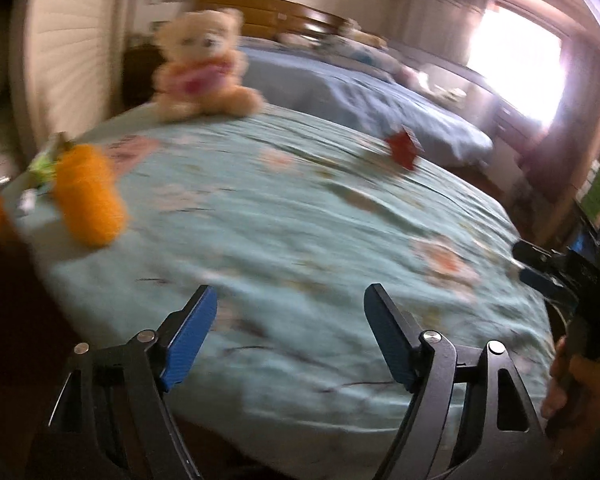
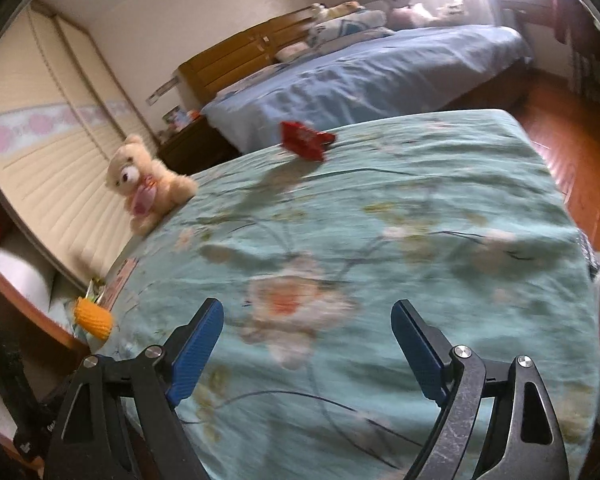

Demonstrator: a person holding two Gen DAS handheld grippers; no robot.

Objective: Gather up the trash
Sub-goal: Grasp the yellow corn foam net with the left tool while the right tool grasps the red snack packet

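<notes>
Both the left gripper (image 1: 290, 300) and the right gripper (image 2: 308, 316) hang released and empty above the near edge of the green bedspread (image 2: 420, 220), with bare cloth ahead. The red wrapper (image 2: 306, 141) lies near the far edge. A teddy (image 2: 146, 180) and an orange toy (image 2: 94, 317) sit along the left edge, well apart from it.

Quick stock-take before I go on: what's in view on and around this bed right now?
Bedspread: one, teal with flowers, covering the near bed.
Teddy bear: one, cream, pink front, sitting at the bed's far left edge.
Red wrapper: one, crumpled, at the far edge.
Orange knitted toy: one, green top, near left corner.
Second bed: one, blue cover, wooden headboard, beyond.
Left gripper: open, empty, above the bedspread.
Right gripper: open, empty, above the bedspread.
</notes>
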